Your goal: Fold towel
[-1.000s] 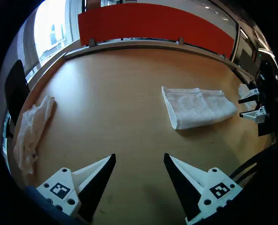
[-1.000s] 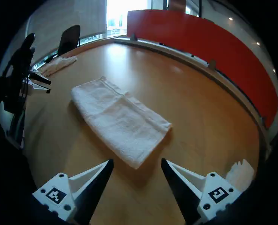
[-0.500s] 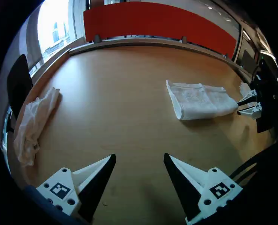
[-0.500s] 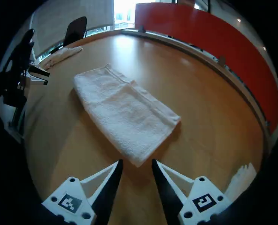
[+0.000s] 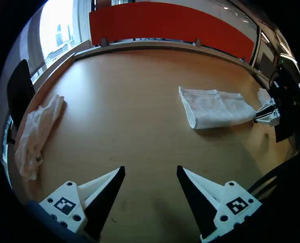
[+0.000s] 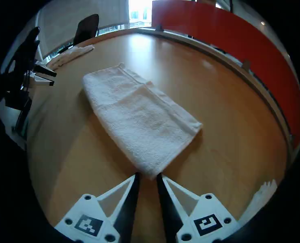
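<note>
lying flat on the table (image 5: 121, 101), the folded towel (image 6: 142, 121) runs lengthwise away from the right gripper (image 6: 146, 178), near corner just at its tips. jaws w/ only a slit between; can't tell if they pinch cloth. left gripper (image 5: 150, 170) wide open, empty, well apart, so right is nearer.

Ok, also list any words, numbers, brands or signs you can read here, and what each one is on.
No words, numbers or brand names can be read.
On the left claw: black-and-white square markers on both fingers, coded patterns and not text.
On the right claw: the same kind of pattern on both fingers.
On the folded towel: no label or print that can be made out.
On the red panel: plain, no lettering.
</note>
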